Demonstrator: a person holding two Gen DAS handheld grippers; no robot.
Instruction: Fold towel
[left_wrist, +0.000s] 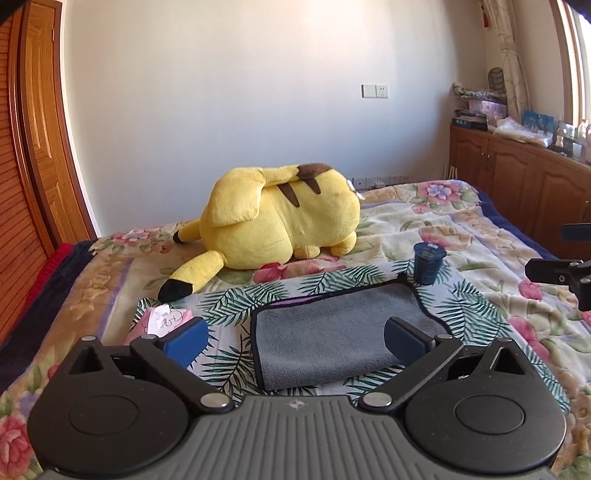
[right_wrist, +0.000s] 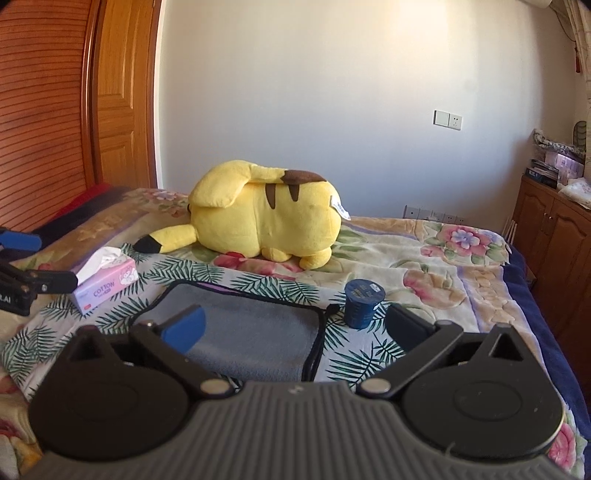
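Observation:
A grey towel (left_wrist: 332, 332) with a dark hem lies folded in a flat rectangle on a palm-leaf cloth (left_wrist: 229, 299) on the bed. It also shows in the right wrist view (right_wrist: 251, 325). My left gripper (left_wrist: 295, 341) is open and empty, hovering just in front of the towel, its right finger over the towel's near right part. My right gripper (right_wrist: 295, 328) is open and empty, above the towel's near right edge. Each gripper shows at the edge of the other's view, the right one (left_wrist: 565, 273) and the left one (right_wrist: 33, 284).
A dark blue cup (left_wrist: 428, 264) stands by the towel's far right corner, also in the right wrist view (right_wrist: 364, 302). A pink tissue box (right_wrist: 107, 288) sits at the left. A yellow plush toy (left_wrist: 284, 218) lies behind. Wooden cabinets (left_wrist: 517, 173) line the right side.

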